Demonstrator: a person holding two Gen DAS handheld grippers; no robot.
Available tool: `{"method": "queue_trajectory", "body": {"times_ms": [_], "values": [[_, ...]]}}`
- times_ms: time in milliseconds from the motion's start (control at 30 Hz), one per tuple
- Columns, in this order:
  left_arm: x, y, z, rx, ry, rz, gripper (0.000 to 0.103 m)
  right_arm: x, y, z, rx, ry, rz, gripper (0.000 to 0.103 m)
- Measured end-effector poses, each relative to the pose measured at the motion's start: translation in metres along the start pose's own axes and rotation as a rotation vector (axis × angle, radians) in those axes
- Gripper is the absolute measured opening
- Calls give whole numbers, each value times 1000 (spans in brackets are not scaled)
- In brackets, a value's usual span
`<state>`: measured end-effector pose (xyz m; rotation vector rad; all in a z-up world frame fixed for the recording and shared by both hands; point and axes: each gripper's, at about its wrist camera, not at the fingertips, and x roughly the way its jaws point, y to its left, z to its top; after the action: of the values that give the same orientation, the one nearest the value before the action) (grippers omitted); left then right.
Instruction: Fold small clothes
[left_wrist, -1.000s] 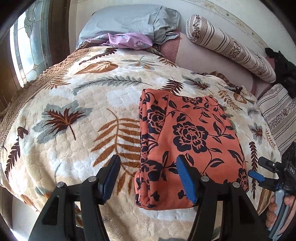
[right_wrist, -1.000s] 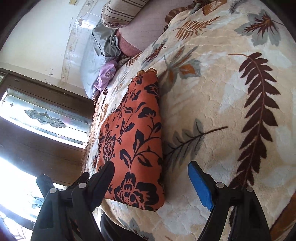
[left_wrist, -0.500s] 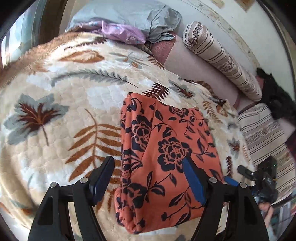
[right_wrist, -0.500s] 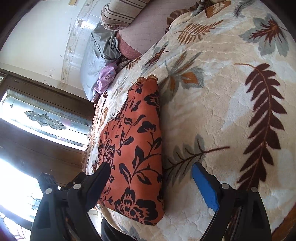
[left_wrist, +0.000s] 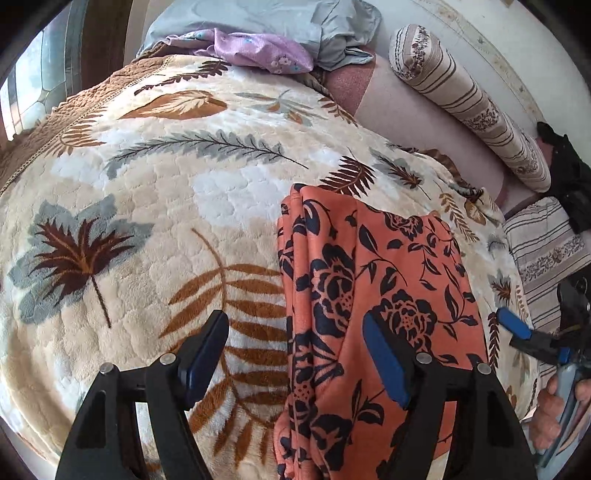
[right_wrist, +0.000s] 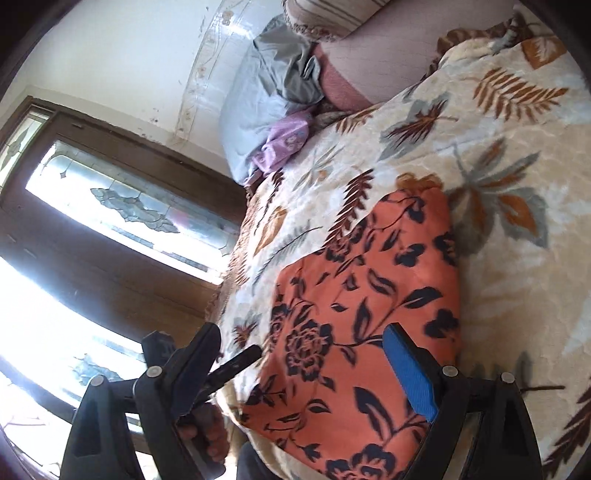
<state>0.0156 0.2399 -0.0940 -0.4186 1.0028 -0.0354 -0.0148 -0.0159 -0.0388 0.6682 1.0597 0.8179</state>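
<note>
**Folded floral cloth at the near edge of the bed**

A cream plush blanket printed with brown and grey leaves covers the bed, with a stained-glass window off to my left side. At the head of the bed lie a grey pillow, a crumpled lilac garment and a striped bolster.

The orange garment with dark flowers lies folded into a thick rectangle on the blanket, close to the near edge of the bed and toward its right side. Its stacked layers show along its left side.

My left gripper hovers over the cloth's near left corner, jaws wide apart and holding nothing; its blue-padded finger sits above the fabric, the other above bare blanket. My right gripper hangs over the near end of the same cloth, jaws also spread and empty. From the left wrist view, its blue tip shows just past the garment's right edge.
</note>
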Motion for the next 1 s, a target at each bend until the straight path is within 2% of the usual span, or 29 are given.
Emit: {"method": "queue_trajectory", "body": {"times_ms": [67, 133, 200, 233, 267, 300, 367, 433, 500, 600, 667, 733, 833, 933, 967, 1000], "values": [[5, 6, 16, -50, 13, -65, 75, 17, 3, -15, -28, 65, 5, 91], [14, 6, 29, -61, 40, -149, 75, 32, 0, -33, -51, 114, -28, 91], [34, -2, 41, -24, 82, -140, 72, 39, -3, -43, -87, 105, -70, 91], [46, -4, 45, -26, 120, -141, 51, 39, -2, -45, -100, 96, -72, 91], [60, -2, 49, -45, 166, -140, 40, 38, -2, -45, -97, 96, -72, 91], [68, 3, 54, -71, 185, -147, 33, 38, -2, -44, -92, 96, -71, 91], [69, 7, 65, -72, 145, -138, 26, 39, -3, -44, -86, 105, -66, 91], [71, 9, 70, -35, 116, -83, 27, 39, -4, -43, -89, 104, -56, 91], [74, 10, 68, -44, 135, -87, 27, 39, -5, -45, -96, 102, -60, 91], [55, 0, 63, 9, 75, -60, 27, 37, -5, -45, -99, 99, -67, 91], [35, -4, 59, 16, 41, -47, 34, 34, -5, -44, -90, 97, -70, 91], [10, -6, 48, 22, 13, -124, 48, 29, -1, -44, -74, 92, -73, 91], [-29, -14, 13, 63, -23, -166, 50, 12, 9, -51, -81, 64, -37, 91], [-39, -16, -30, 64, 17, -184, 50, 0, 8, -61, -68, 55, -15, 91], [-34, -13, -43, 61, 46, -162, 50, 0, 4, -64, -51, 61, -6, 91], [-24, -9, -55, 59, 78, -115, 44, 2, -3, -66, -33, 70, -19, 91]]}}
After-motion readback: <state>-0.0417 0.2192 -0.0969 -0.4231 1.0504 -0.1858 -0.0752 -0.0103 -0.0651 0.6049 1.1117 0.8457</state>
